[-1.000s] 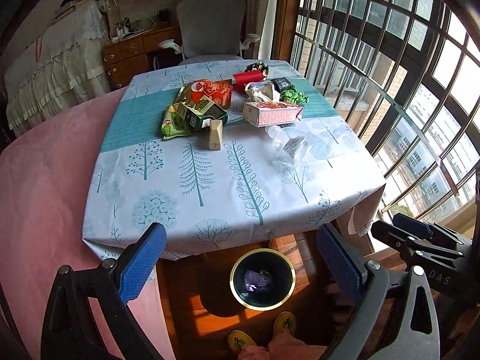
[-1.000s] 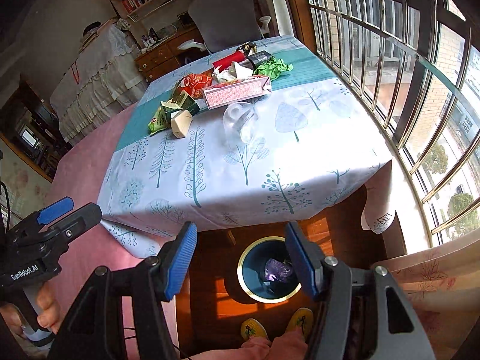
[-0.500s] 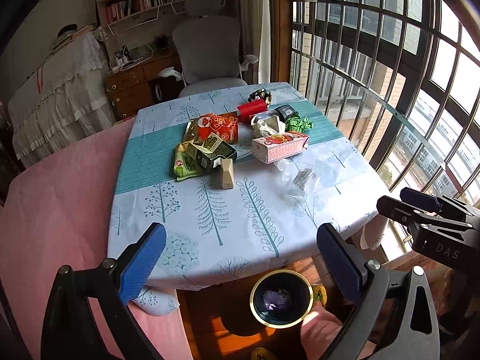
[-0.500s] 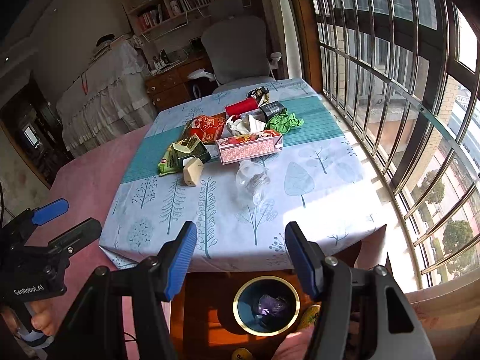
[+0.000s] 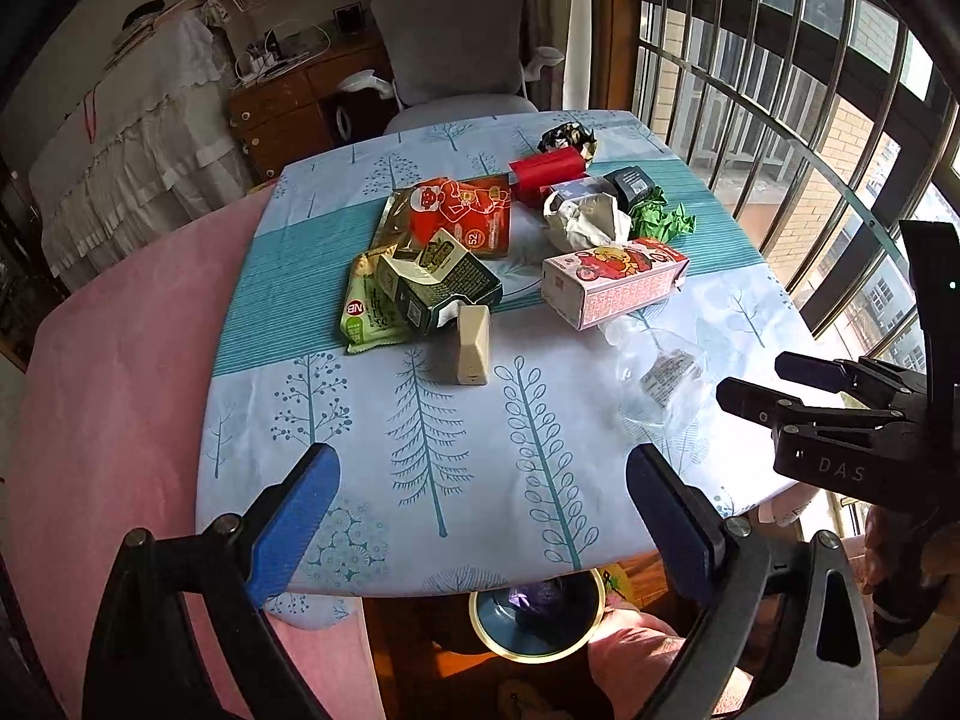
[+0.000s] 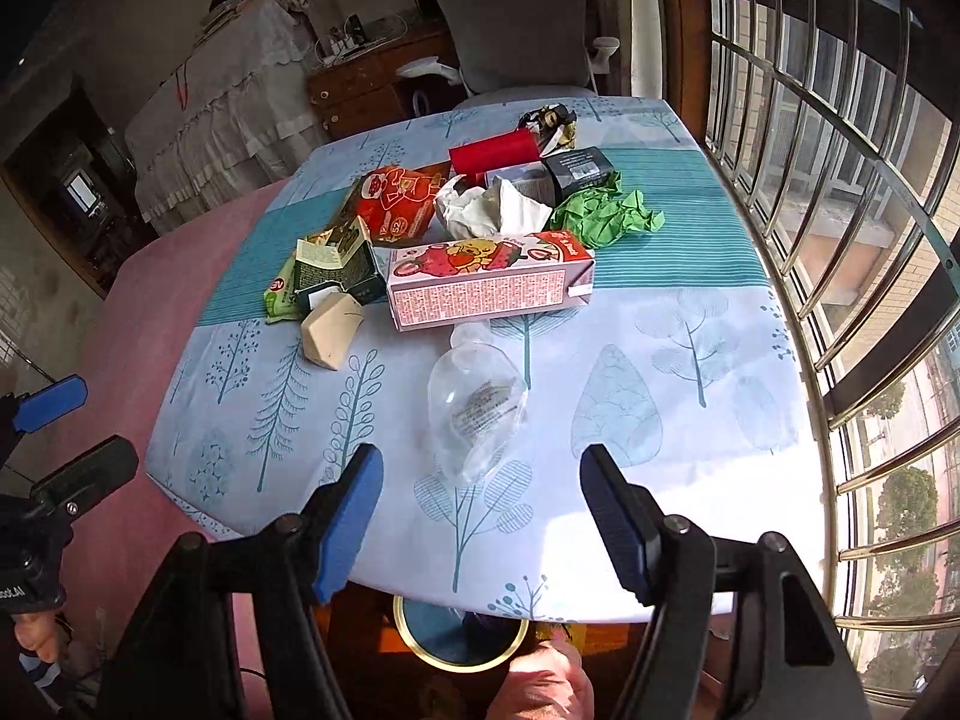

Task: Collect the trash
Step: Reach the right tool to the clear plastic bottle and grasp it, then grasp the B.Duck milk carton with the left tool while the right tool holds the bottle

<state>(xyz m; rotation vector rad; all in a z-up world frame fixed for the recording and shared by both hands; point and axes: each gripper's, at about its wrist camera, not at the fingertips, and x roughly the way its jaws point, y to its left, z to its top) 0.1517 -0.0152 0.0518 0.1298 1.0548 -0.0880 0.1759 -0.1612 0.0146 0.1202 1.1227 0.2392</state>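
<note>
Trash lies on the tree-print tablecloth (image 5: 420, 432): a pink carton (image 5: 615, 282) (image 6: 489, 288), a clear plastic bottle (image 5: 657, 375) (image 6: 477, 405), a beige wedge box (image 5: 471, 343) (image 6: 330, 330), a dark green carton (image 5: 447, 285), a red packet (image 5: 462, 219), crumpled white paper (image 6: 489, 207) and green paper (image 6: 606, 216). A gold-rimmed bin (image 5: 537, 618) (image 6: 459, 633) stands on the floor under the near table edge. My left gripper (image 5: 483, 525) and right gripper (image 6: 483, 519) are open and empty, above the near edge. The bottle lies just beyond the right gripper.
A grey office chair (image 5: 456, 42) stands behind the table. A barred window (image 6: 840, 180) runs along the right. A pink surface (image 5: 114, 372) adjoins the table's left side. A red cylinder (image 6: 495, 153) and a black box (image 6: 579, 168) lie at the far end.
Both grippers have risen and moved forward over the table's near edge. The trash looks closer and the bin has dropped to the bottom edge. Both stay open.
</note>
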